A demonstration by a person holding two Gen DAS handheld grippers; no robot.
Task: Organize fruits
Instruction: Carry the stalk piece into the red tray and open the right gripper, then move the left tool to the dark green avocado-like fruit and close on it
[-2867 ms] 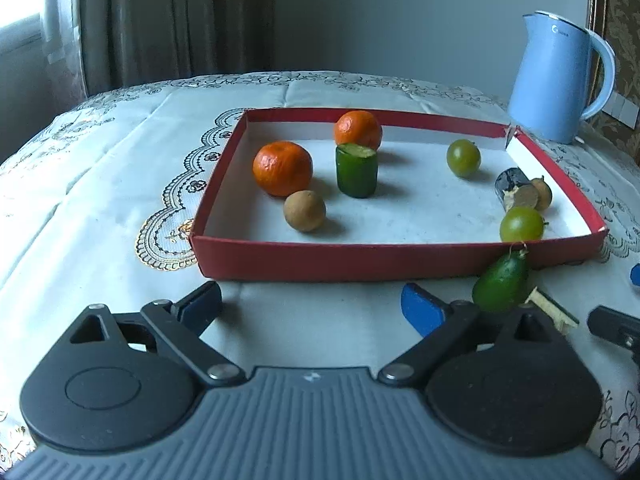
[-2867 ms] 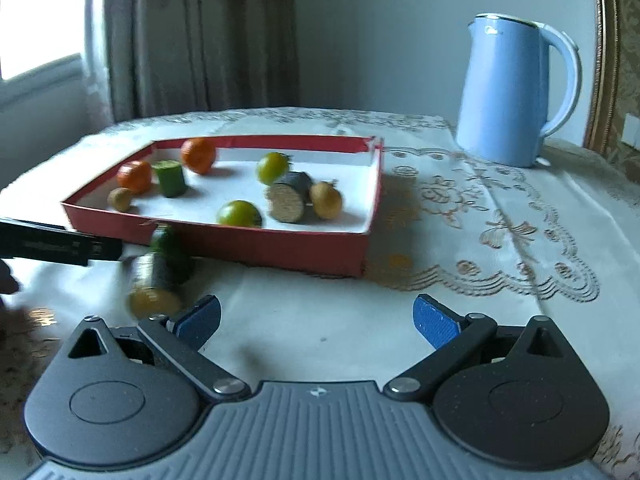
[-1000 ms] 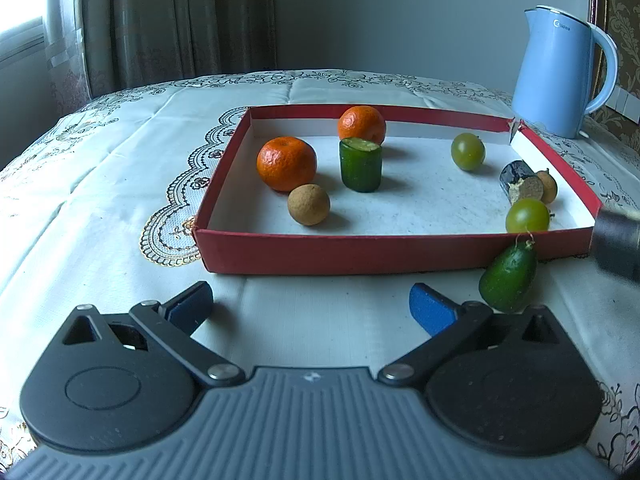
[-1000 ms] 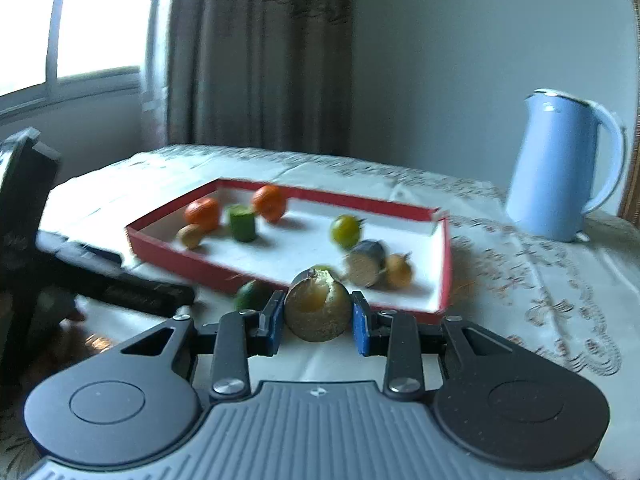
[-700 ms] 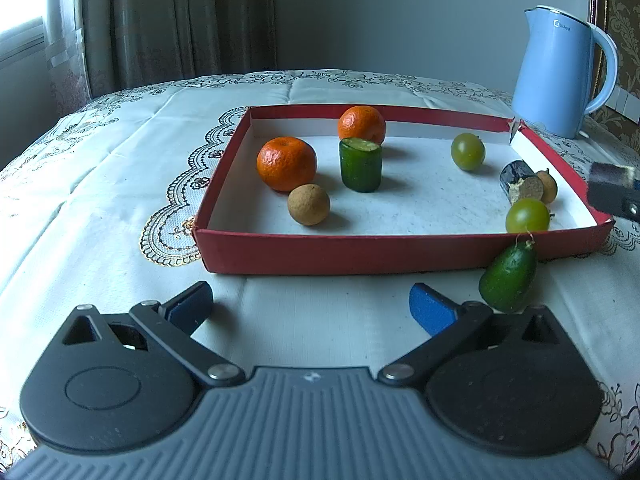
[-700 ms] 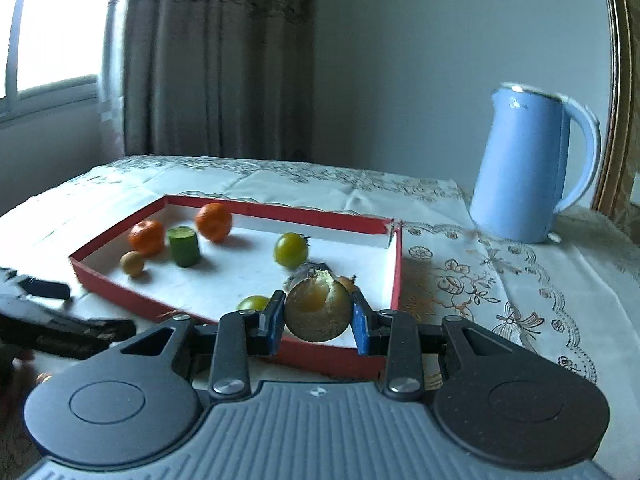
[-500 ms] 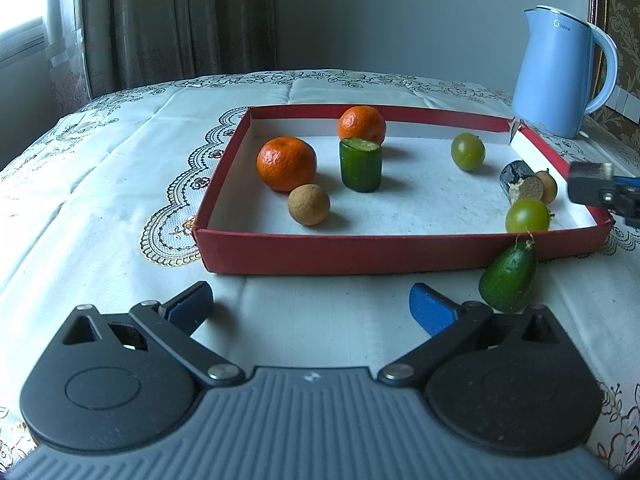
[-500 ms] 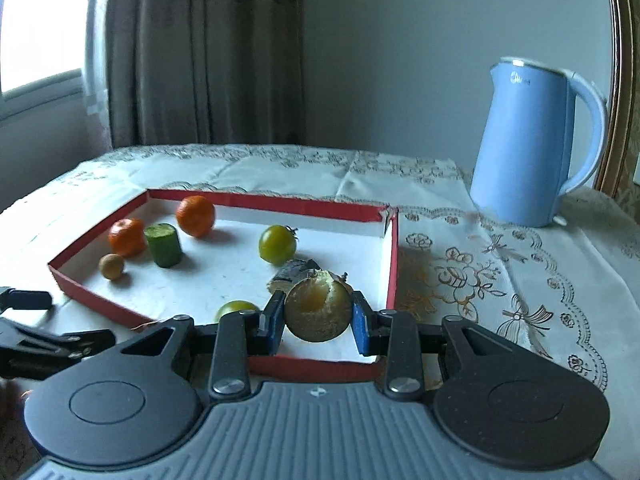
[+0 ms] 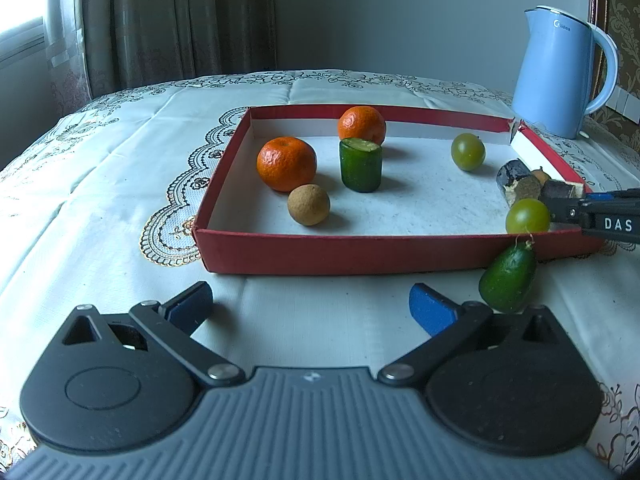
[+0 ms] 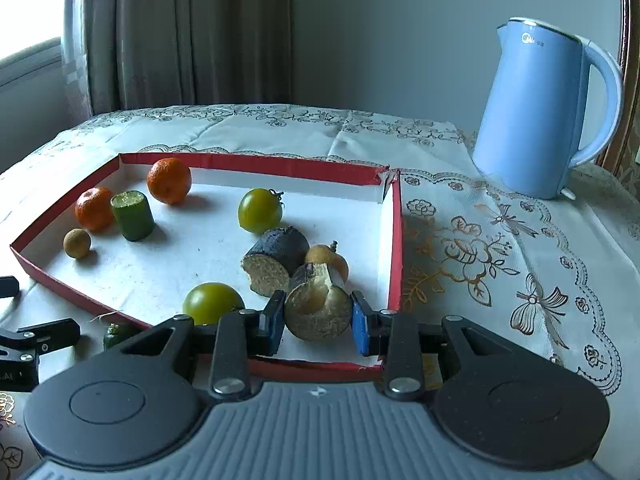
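The right gripper (image 10: 318,318) clamps a cut fruit piece (image 10: 318,312) just over the red tray's (image 10: 394,248) near corner; the left gripper (image 9: 310,306) hangs wide open, empty, over the surface (image 9: 100,184) before the tray.

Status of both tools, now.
Left tool: open, holding nothing.
Right tool: closed on the dark-skinned fruit piece, over the red tray.

Lace-clothed table (image 9: 120,168) bears red tray (image 9: 340,248), kettle (image 10: 536,112), probably cucumber (image 9: 508,278).
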